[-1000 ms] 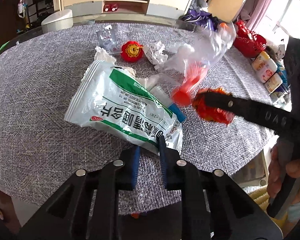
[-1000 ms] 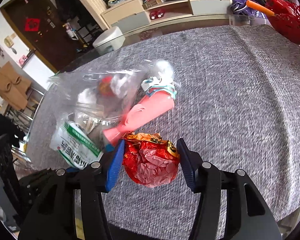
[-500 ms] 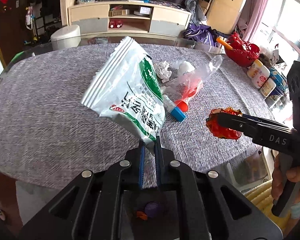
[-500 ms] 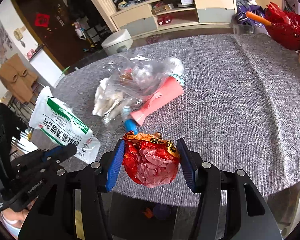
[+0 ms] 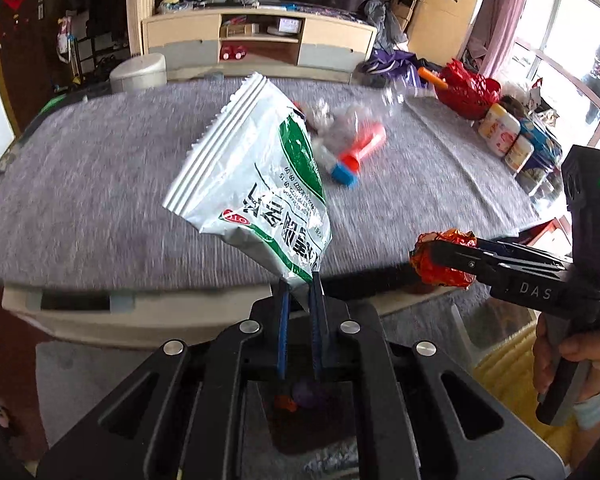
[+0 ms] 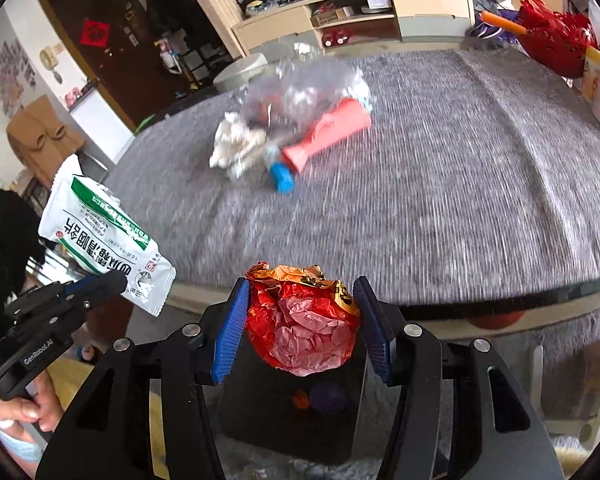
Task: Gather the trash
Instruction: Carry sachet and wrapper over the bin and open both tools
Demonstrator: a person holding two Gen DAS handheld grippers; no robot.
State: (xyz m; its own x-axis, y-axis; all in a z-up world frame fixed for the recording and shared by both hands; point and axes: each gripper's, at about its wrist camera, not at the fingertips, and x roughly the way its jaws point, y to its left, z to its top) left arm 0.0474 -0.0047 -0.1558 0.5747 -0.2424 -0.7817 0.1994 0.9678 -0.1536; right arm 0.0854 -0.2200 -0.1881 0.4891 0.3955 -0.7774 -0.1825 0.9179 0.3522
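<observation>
Left tongs point(image 5: 300, 284): clamped on the bottom corner of the white-and-green packet point(image 5: 256, 184); jaws have just been closing, the packet between them.
Packet, left view: stands up and away from the tongs, tilted left, clear of the bench point(image 5: 80, 184), which lies beyond it.
Right tongs, left view point(image 5: 428, 258): to the right of the left tongs, gripping the red crumpled wrapper point(image 5: 440, 268); a hand point(image 5: 568, 364) holds the handle.
Ahead of left tongs: orange tube point(image 5: 364, 148) with blue cap point(image 5: 344, 174) and clear plastic bag point(image 5: 352, 116) on the bench, blurred.
Right tongs point(image 6: 302, 312): pressed on both sides of the red wrapper point(image 6: 304, 328), which sits between the blue pads point(image 6: 230, 332).
Left tongs, right view point(image 6: 112, 280): to the left of the right tongs, holding the packet point(image 6: 100, 228) off the bench edge.
Ahead of right tongs: orange tube point(image 6: 328, 132), blue cap point(image 6: 282, 178), white crumpled paper point(image 6: 236, 146) and clear bag point(image 6: 300, 88) together on the bench point(image 6: 460, 184).
</observation>
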